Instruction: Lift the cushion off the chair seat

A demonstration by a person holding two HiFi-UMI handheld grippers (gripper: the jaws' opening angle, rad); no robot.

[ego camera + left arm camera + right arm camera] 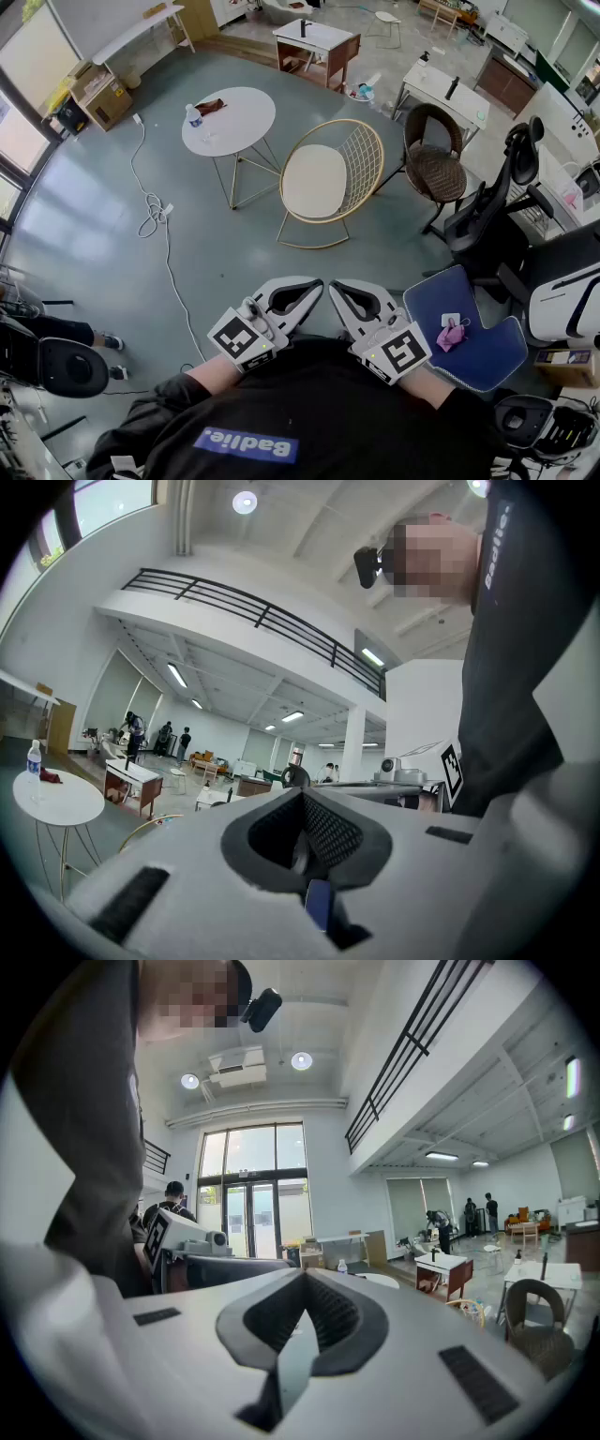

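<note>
A: Cushion, where?

B: The cream cushion point(314, 181) lies flat on the seat of the gold wire chair point(364, 150), out on the grey floor. Nothing is touching it.

A: Around the chair?

B: A round white table point(234, 127) stands just beside it on the left, with a water bottle point(194, 116) near the table's edge. A dark wicker chair point(433, 164) is off to the right. A white cable point(150, 211) trails across the floor to the left.

A: Grippers?

B: Both are well apart from the chair, held close to the person's chest and pointing level. The left gripper point(305, 292) has its jaws clenched together with nothing between them. The right gripper point(349, 292) is the same, pads meeting at the tip and empty. The two tips sit near each other.

A: Anything near the hands?

B: A blue office chair seat point(487, 352) is at lower right, with a small pink item point(453, 335) lying on it.
</note>
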